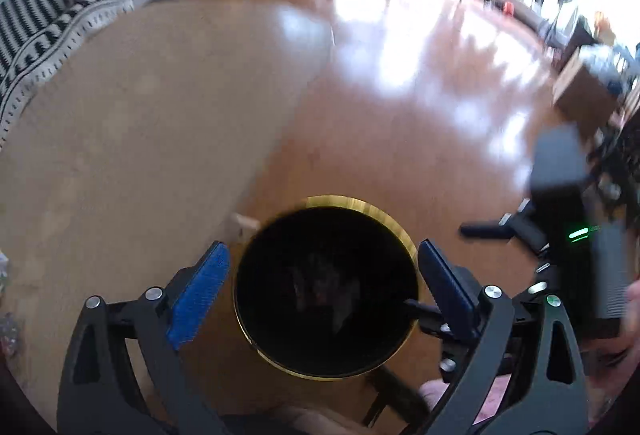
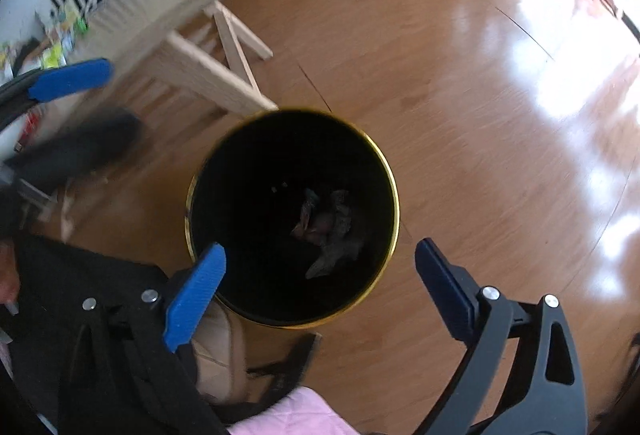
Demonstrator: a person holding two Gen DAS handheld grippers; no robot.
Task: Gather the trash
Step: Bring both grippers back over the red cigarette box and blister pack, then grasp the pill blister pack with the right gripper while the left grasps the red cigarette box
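Two tools, left tool (image 1: pixel 324 267) and right tool (image 2: pixel 320 263), spread wide and empty over black bin (image 2: pixel 394 203) on wooden floor (image 2: pixel 460 95); crumpled trash (image 2: pixel 330 231) at its bottom, probably light, soft, crushable; best pinched at a raised fold

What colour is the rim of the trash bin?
Gold, around a black bin; clearest in the right wrist view.

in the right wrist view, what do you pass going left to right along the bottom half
black clothing → gripper's left finger → black trash bin with gold rim, crumpled trash inside → bare wood floor → gripper's right finger
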